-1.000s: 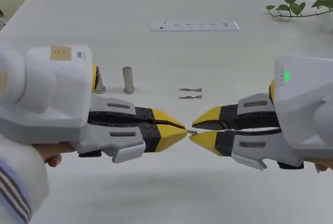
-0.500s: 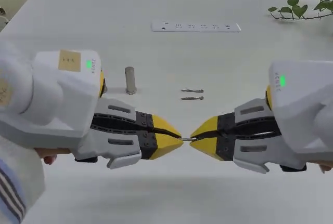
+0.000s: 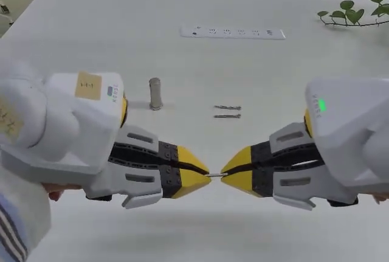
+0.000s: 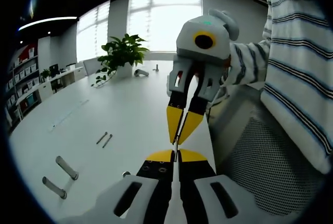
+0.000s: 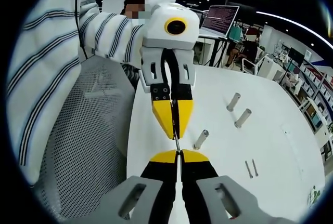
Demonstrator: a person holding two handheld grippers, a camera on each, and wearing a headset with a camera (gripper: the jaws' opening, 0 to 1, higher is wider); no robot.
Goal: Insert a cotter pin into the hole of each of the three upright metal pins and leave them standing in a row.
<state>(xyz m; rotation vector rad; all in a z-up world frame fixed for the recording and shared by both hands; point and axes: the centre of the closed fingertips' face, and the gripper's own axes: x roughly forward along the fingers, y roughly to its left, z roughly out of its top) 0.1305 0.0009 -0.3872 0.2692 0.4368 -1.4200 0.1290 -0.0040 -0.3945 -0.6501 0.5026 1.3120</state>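
Observation:
A thin cotter pin [image 3: 215, 175] spans the small gap between the two yellow-tipped grippers, held above the white table. My left gripper [image 3: 207, 175] is shut on one end and my right gripper [image 3: 223, 175] is shut on the other, tip to tip. In the left gripper view the cotter pin [image 4: 176, 146] runs from my left gripper [image 4: 176, 154] to the right gripper [image 4: 177, 140]. One upright metal pin [image 3: 155, 93] stands behind the left gripper. Three metal pins [image 5: 233, 101] [image 5: 242, 118] [image 5: 201, 139] stand in the right gripper view. Two loose cotter pins [image 3: 227, 112] lie side by side.
A white power strip [image 3: 232, 33] lies at the far middle of the table. A leafy plant [image 3: 358, 6] reaches in at the far right. A person's striped sleeve [image 4: 291, 73] and a mesh chair back [image 5: 88, 146] are close behind the grippers.
The right gripper's jaws, open around the pin's end a second ago, have closed on it. Both grippers sit slightly lower in the view and stay tip to tip.

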